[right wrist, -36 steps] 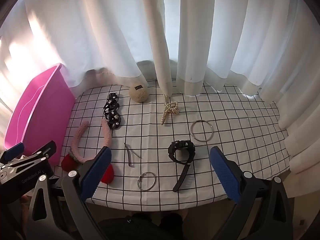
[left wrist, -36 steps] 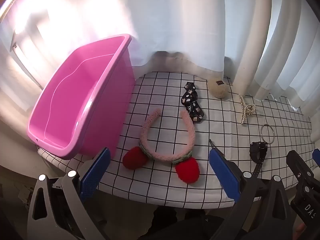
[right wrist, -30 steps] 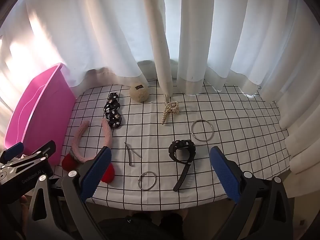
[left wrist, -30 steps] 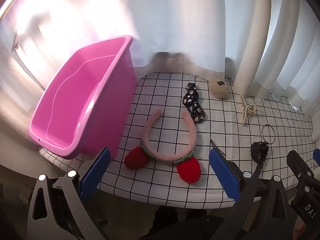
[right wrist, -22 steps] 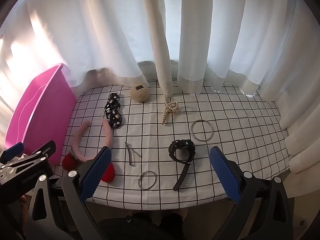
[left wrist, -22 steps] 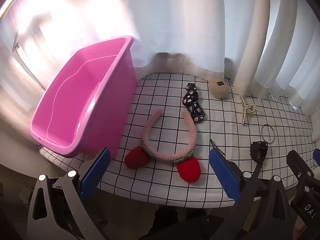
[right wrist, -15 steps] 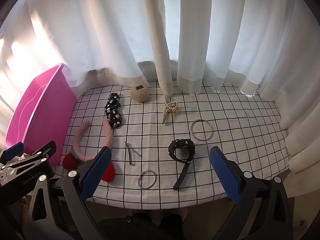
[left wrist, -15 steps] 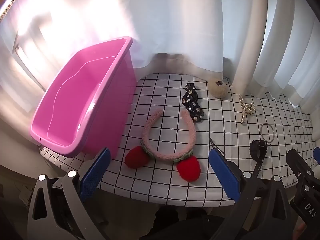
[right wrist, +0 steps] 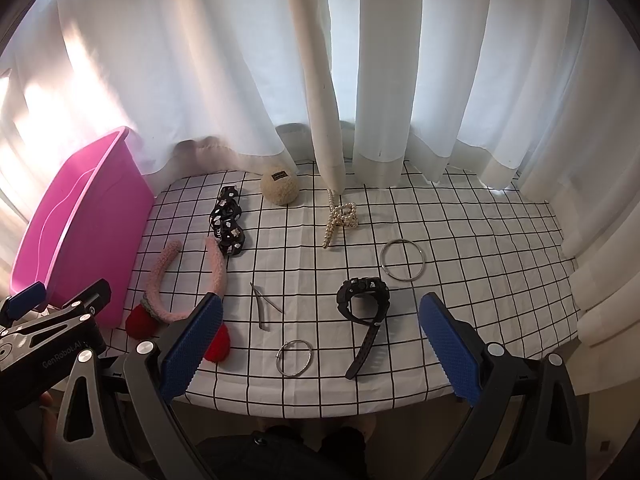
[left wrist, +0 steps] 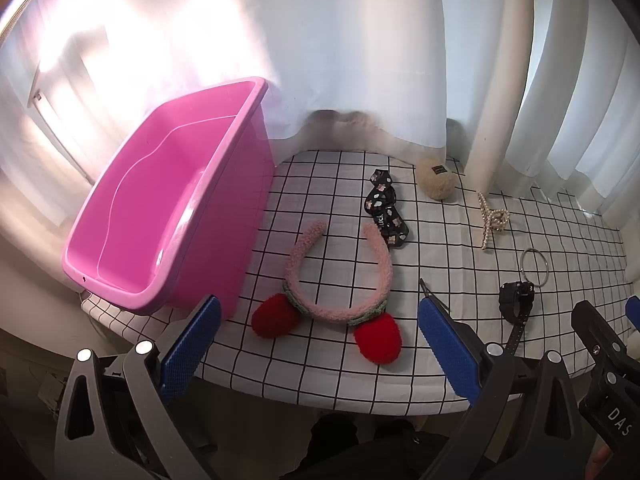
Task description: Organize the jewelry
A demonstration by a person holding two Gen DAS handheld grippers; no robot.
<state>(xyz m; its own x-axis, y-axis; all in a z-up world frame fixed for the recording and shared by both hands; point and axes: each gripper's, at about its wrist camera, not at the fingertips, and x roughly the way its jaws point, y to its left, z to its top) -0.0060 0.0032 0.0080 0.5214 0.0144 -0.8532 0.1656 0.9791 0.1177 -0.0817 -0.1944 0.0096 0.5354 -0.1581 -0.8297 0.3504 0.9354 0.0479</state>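
Observation:
A pink fuzzy headband (left wrist: 340, 276) with two red pompoms lies near the table's front edge, just ahead of my open left gripper (left wrist: 320, 344). To its left stands an empty pink bin (left wrist: 168, 216). Farther back lie a black patterned hair tie (left wrist: 384, 208), a beige pompom (left wrist: 436, 184) and a pearl hair claw (left wrist: 492, 220). Ahead of my open right gripper (right wrist: 320, 344) lie a black watch (right wrist: 362, 300), a small metal ring (right wrist: 295, 358), a large metal ring (right wrist: 403, 265) and a thin hair clip (right wrist: 262, 306). Both grippers hold nothing.
The checked tablecloth (right wrist: 460, 240) covers a small table whose front edge runs just before both grippers. White curtains (right wrist: 360, 80) hang close behind and to the right. The left gripper's body (right wrist: 48, 336) shows at the lower left of the right wrist view.
Both views have shifted only slightly; the objects on the cloth lie where they were and both grippers stay open.

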